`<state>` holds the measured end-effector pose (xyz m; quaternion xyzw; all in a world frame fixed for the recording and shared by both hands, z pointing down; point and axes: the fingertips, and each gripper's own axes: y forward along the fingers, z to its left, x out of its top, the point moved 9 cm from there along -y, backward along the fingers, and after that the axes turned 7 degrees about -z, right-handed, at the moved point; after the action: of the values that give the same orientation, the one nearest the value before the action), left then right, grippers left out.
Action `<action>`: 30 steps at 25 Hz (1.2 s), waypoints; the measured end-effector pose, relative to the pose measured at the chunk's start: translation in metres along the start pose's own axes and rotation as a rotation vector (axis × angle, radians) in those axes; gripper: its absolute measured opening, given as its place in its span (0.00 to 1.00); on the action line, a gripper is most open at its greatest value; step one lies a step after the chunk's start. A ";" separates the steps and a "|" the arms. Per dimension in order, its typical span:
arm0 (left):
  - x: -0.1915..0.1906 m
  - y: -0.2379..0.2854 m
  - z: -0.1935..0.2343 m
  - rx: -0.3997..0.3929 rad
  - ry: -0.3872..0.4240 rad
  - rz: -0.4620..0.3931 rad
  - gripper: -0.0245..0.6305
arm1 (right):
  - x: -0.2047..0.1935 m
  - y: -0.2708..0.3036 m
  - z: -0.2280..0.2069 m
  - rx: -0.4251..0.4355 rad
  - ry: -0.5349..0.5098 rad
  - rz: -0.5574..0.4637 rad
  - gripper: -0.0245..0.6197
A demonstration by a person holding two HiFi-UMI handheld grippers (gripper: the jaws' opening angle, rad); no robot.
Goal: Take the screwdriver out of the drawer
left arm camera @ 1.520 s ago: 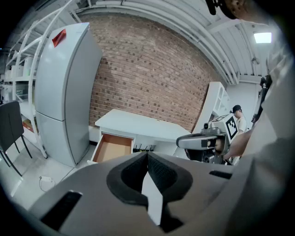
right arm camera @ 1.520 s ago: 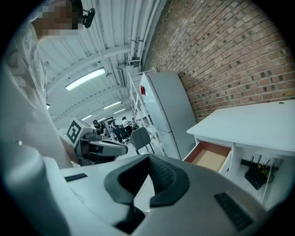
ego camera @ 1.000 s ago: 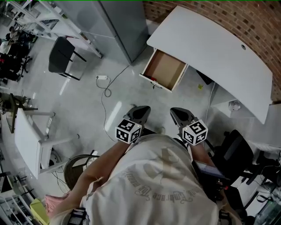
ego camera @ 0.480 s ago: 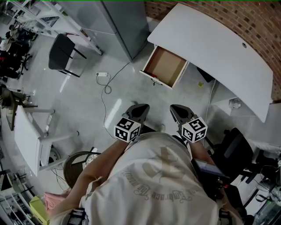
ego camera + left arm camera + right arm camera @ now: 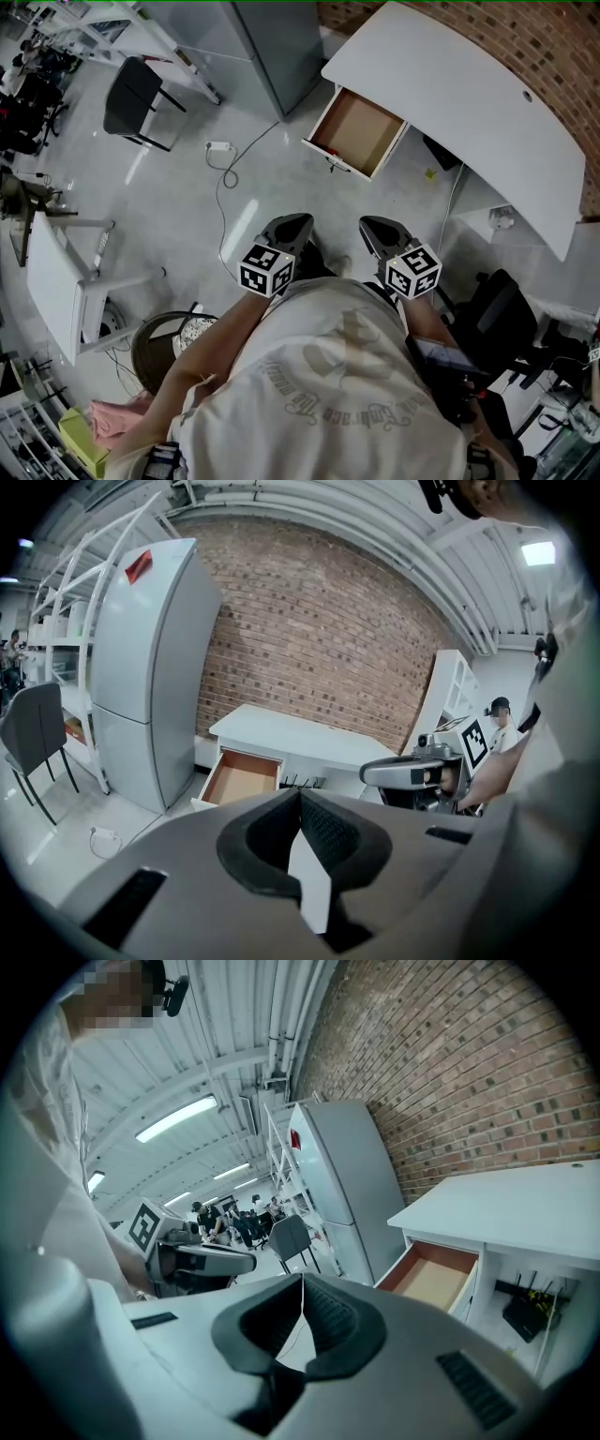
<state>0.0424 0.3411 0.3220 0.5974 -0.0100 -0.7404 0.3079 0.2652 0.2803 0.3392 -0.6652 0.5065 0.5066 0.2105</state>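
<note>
Couldn't tell the screwdriver for sure: only a tiny red bit (image 5: pixel 329 154) showed at the front edge of the open drawer (image 5: pixel 361 131) under the white tabletop (image 5: pixel 469 94). Shirt print (image 5: pixel 319 398) too blurry to read. Left tool (image 5: pixel 300 797) & right tool (image 5: pixel 302 1281) were closed, nothing inside. Bare floor (image 5: pixel 328 197) lay between them & the drawer.

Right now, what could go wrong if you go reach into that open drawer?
The white cable loops on the floor near the way to the open drawer; a foot might catch it. The left tool and right tool are both shut, so they would likely just shove the screwdriver unless opened first. The screwdriver can't be clearly made out from here, so a reach could miss.
</note>
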 end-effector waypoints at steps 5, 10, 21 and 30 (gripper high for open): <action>0.000 0.009 -0.005 -0.035 0.010 0.012 0.07 | -0.005 -0.006 -0.004 -0.023 0.019 0.017 0.07; 0.005 0.010 0.000 -0.031 -0.004 0.001 0.07 | -0.001 -0.001 -0.007 -0.021 0.012 0.035 0.07; 0.010 0.017 0.024 -0.032 -0.038 0.019 0.07 | 0.010 0.027 -0.020 -0.035 0.001 0.065 0.07; 0.013 0.030 0.050 -0.047 -0.101 0.060 0.07 | 0.019 0.055 -0.032 -0.052 0.016 0.095 0.07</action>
<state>0.0099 0.2927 0.3361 0.5513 -0.0261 -0.7601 0.3428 0.2303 0.2244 0.3483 -0.6498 0.5259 0.5235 0.1649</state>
